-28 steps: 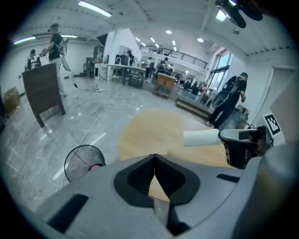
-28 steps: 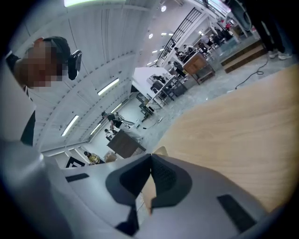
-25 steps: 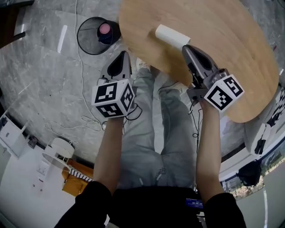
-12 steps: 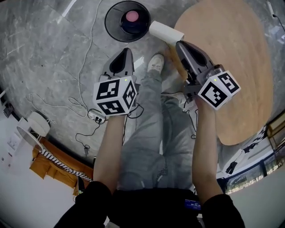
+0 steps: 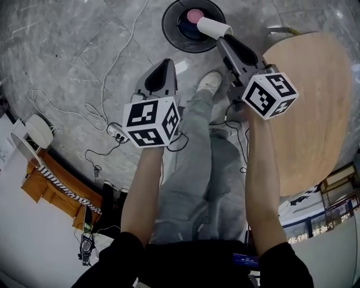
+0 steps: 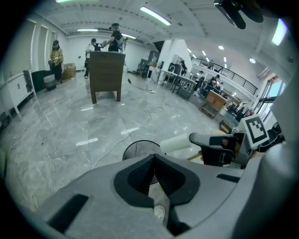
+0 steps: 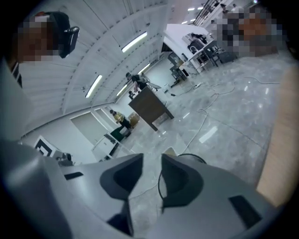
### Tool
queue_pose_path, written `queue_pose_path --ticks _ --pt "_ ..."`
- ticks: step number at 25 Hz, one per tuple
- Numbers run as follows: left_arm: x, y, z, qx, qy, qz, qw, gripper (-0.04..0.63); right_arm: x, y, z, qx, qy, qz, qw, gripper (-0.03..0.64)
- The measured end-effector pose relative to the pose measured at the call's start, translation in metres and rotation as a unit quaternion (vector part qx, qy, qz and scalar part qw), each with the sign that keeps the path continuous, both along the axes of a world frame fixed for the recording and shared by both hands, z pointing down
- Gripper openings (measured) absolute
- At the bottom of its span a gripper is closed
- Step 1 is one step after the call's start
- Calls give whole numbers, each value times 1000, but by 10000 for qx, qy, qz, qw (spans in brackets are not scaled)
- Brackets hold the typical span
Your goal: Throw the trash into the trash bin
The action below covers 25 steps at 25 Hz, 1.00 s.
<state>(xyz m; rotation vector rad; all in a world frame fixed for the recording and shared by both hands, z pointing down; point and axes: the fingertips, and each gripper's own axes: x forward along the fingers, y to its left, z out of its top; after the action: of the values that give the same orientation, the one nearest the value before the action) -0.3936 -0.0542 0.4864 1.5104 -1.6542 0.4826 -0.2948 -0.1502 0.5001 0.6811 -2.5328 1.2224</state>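
Observation:
A white paper roll [image 5: 214,26] hangs over the rim of the black wire trash bin [image 5: 170,29] on the floor, right at the tips of my right gripper [image 5: 221,38]. The right gripper's jaws are opening. In the right gripper view they [image 7: 152,158] stand apart with floor showing between them, and only a corner of the roll [image 7: 170,151] shows past the tips. A pink-capped dark bottle [image 5: 193,17] lies in the bin. My left gripper [image 5: 162,64] hovers to the bin's near left, jaws [image 6: 154,161] shut and empty. The left gripper view shows the roll [image 6: 175,142] above the bin [image 6: 133,148].
A round wooden table [image 5: 315,112] stands at the right. The person's legs and a white shoe [image 5: 209,83] are below the grippers. Cables [image 5: 107,79] and a power strip [image 5: 117,133] lie on the grey floor at the left. A brown cabinet [image 6: 105,70] stands far off.
Both grippers swung left, away from the table and toward the bin. The right one carried the white roll from over the tabletop to above the bin's rim.

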Motion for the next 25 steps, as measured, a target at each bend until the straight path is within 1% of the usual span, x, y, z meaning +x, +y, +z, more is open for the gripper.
queue_pose_path --ticks 1,2,3,4,6,7,8,11,13,17,19,22,24,25 --pt "-4 1 3 -42 15 -9 10000 6 -9 2 10 -33 126 -151 9998 164" --pt "-7 3 6 -83 31 -5 10000 6 -16 6 19 -101 245 -290 9992 206" --pt "-9 4 8 -118 45 14 9999 6 -20 11 25 -169 311 -366 9987 203" --pt "-9 6 10 -142 59 47 9999 6 -19 16 26 -225 319 -362 9986 168" --pt "-8 5 10 -160 74 142 9997 6 -8 23 21 -313 243 -211 9990 77" --pt "-7 3 9 -159 74 190 9997 6 0 27 16 -358 182 -132 9991 48" --pt "-5 1 7 -152 72 234 9996 6 8 32 11 -405 110 -73 9991 32" --pt "3 -6 1 -90 75 379 9992 6 35 47 -7 -493 -144 110 9986 20" --pt "13 -8 -8 -10 79 511 9987 6 56 55 -21 -479 -242 327 9980 17" --pt "37 -9 -33 218 82 869 9959 6 95 69 -48 -331 -212 1013 9941 14" --pt "46 -10 -41 291 83 1074 9937 6 108 73 -59 -245 -188 1372 9901 13" --pt "63 -2 -53 275 69 1387 9899 6 129 83 -77 -155 -162 1825 9829 12" --pt "85 -5 -66 336 111 1679 9852 6 154 85 -97 -26 -148 2259 9740 12" --pt "102 -12 -77 433 152 1882 9811 6 173 82 -112 103 -134 2537 9671 12"
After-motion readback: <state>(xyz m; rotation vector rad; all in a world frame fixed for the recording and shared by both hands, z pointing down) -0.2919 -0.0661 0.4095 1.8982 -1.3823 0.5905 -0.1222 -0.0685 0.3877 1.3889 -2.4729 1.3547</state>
